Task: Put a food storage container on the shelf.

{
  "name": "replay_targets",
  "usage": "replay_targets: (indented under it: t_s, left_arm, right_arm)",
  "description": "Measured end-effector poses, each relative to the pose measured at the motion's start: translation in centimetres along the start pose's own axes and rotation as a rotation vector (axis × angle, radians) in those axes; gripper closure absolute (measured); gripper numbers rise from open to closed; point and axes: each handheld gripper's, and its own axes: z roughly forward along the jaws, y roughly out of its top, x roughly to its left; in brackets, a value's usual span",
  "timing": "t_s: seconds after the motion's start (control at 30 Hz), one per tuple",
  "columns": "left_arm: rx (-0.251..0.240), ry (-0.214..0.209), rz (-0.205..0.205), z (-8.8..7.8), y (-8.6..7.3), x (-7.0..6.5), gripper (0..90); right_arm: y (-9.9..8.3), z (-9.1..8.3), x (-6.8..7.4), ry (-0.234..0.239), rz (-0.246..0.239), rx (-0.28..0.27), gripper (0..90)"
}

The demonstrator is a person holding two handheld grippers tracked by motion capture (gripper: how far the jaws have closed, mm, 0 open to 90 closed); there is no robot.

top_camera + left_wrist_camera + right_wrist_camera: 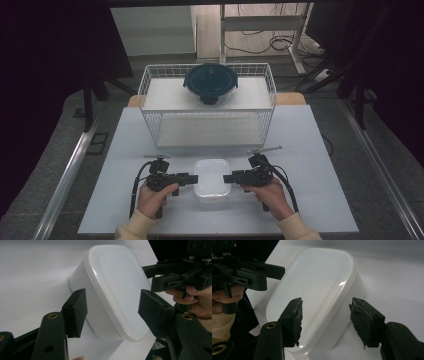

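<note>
White lidded plastic container (212, 179) seen lower centre of high view, on table (310, 150). Left gripper (192, 178) and right gripper (228, 178) spread, straddling opposite ends, pads not yet pressed. Risk noted: uneven squeeze (smooth walls) — container skidded or lid popped.

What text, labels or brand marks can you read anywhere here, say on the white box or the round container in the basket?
None can be read.
White lidded box: plain lid and walls, no print.
Dark round container in the wire basket: no label legible, too small to tell.
Left gripper and right gripper: no markings.
</note>
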Motion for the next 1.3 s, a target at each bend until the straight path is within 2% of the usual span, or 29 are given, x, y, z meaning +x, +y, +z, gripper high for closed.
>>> replay_targets:
  t_s: [0.1,0.13,0.17,0.27,0.33,0.4,0.47,0.63,0.73,0.9,1.1,1.3]
  left_arm:
    - [-0.003,-0.006,-0.012,0.2,-0.1,0.1,41.5]
    - [-0.002,-0.038,-0.033,0.3,-0.1,0.4,42.5]
    - [0.0,-0.05,-0.044,0.4,-0.2,0.6,43.7]
    - [0.003,-0.05,-0.052,0.5,-0.2,0.8,50.0]
    - [0.002,-0.074,-0.063,0.7,-0.3,0.9,54.3]
    - [0.008,-0.062,-0.067,0.9,-0.3,0.9,59.1]
    - [0.002,-0.055,-0.069,0.9,-0.4,0.9,64.6]
    - [-0.003,-0.057,-0.066,0.6,-0.5,0.6,68.0]
    - [-0.012,-0.058,-0.054,0.3,-0.6,0.2,70.9]
    - [-0.021,-0.062,-0.041,-0.1,-0.6,-0.3,74.7]
    - [-0.04,-0.055,-0.018,-0.4,-0.7,-0.9,78.0]
    - [-0.042,-0.045,-0.001,-0.6,-0.8,-1.1,79.7]
  right_arm:
    - [0.0,0.0,-0.1,0.01,0.007,-0.002,44.5]
    - [0.0,0.0,-0.1,0.007,0.008,-0.003,45.2]
    - [0.0,0.0,-0.1,0.007,0.011,-0.004,46.2]
    - [-0.1,0.2,-0.2,0.023,0.028,0.001,49.9]
    - [-0.2,0.3,-0.3,0.028,0.033,0.003,53.7]
    - [-0.2,0.3,-0.3,0.034,0.042,0.002,56.9]
    - [-0.2,0.0,-0.6,0.047,0.072,-0.01,62.1]
    - [-0.5,-0.5,-1.0,0.091,0.147,-0.017,67.9]
    - [-0.7,-0.9,-1.1,0.117,0.167,-0.034,71.8]
    - [-0.8,-1.5,-0.9,0.129,0.164,-0.047,75.7]
    - [-0.9,-1.9,-0.7,0.116,0.15,-0.061,78.4]
    - [-1.0,-2.1,-0.4,0.11,0.112,-0.074,79.4]
